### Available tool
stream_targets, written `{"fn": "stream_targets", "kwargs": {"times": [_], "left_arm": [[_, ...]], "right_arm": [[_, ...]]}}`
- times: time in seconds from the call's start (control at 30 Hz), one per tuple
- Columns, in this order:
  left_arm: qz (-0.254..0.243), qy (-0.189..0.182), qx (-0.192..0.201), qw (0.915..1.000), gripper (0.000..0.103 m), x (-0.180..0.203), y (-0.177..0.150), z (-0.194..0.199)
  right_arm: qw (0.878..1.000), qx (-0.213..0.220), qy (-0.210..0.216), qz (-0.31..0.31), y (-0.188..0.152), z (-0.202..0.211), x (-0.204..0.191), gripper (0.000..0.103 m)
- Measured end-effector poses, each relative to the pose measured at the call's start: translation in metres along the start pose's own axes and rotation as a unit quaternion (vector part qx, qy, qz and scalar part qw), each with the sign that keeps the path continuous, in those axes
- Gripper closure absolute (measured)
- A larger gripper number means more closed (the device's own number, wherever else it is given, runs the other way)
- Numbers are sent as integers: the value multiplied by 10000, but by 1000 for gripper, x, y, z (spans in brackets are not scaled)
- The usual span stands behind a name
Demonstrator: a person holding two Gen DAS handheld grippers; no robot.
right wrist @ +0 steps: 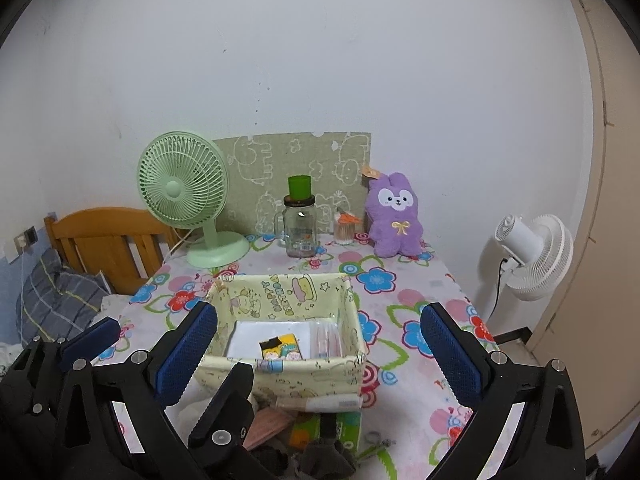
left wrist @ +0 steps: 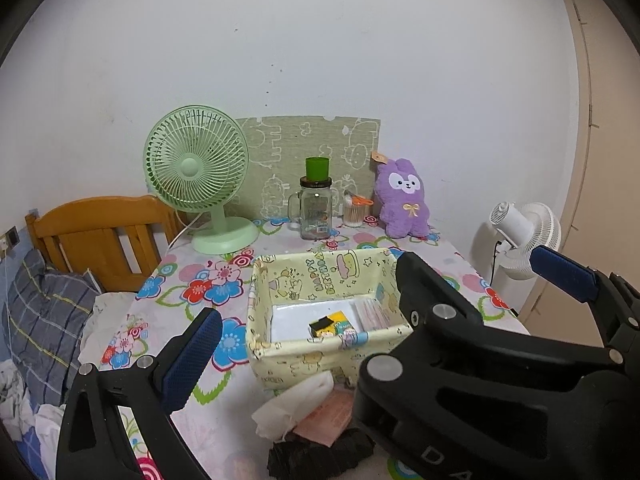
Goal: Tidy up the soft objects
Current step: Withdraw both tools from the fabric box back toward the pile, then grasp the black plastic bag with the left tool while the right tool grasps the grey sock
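2 grippers over a flowered tablecloth (right wrist: pixel 404 276), both spread wide and holding nothing: left gripper (left wrist: pixel 372 312) in its own view, right gripper (right wrist: pixel 320 356) in its own. Between and beyond them, a pale yellow fabric basket (right wrist: pixel 280 292), holding a small yellow packet (right wrist: pixel 280 350) and a sleeve of pink sheets (right wrist: pixel 326 338) on a white liner. Just in front of the basket, loose on the cloth: white crumpled tissue (left wrist: pixel 294 404), a pink packet (left wrist: pixel 324 420), something dark and soft (left wrist: pixel 320 456). Farther back, by the wall: green fan (right wrist: pixel 182 196), glass jar (right wrist: pixel 300 228), purple plush rabbit (right wrist: pixel 394 216).
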State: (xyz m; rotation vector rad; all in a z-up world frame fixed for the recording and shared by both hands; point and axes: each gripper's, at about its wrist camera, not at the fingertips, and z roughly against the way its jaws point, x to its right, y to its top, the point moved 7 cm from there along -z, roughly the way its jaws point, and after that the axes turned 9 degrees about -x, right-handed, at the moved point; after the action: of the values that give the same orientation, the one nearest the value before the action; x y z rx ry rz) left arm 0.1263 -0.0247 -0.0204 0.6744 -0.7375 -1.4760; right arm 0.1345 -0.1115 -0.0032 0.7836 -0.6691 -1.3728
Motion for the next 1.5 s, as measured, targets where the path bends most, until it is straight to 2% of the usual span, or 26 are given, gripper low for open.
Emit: {"fn": "stream_targets", "kwargs": {"times": [0.4, 0.57, 0.7, 0.83, 1.13, 1.23, 1.5], "left_arm": [[-68, 47, 91, 9999, 1, 6, -26, 12], [-109, 22, 12, 9999, 3, 7, -41, 9], [-102, 145, 38, 9998, 6, 4, -51, 6], [-70, 272, 38, 9996, 7, 2, -60, 1], [61, 141, -192, 9997, 8, -3, -83, -14], [86, 103, -268, 9995, 8, -4, -90, -20], [144, 52, -565, 9983, 12, -8, -111, -39]], "right_arm": [[9999, -116, 12, -19, -29, 12, 4, 0], [9996, -66, -206, -154, -44, 14, 8, 0], [9994, -198, -217, -173, -57, 9, 9, 0], [9992, -156, -321, -201, -67, 5, 10, 0], [9992, -232, -278, -160, -88, -5, 6, 0], [9985, -248, -424, -221, -96, -9, 7, 0], [9976, -538, -384, -202, -116, -27, 3, 1]]}}
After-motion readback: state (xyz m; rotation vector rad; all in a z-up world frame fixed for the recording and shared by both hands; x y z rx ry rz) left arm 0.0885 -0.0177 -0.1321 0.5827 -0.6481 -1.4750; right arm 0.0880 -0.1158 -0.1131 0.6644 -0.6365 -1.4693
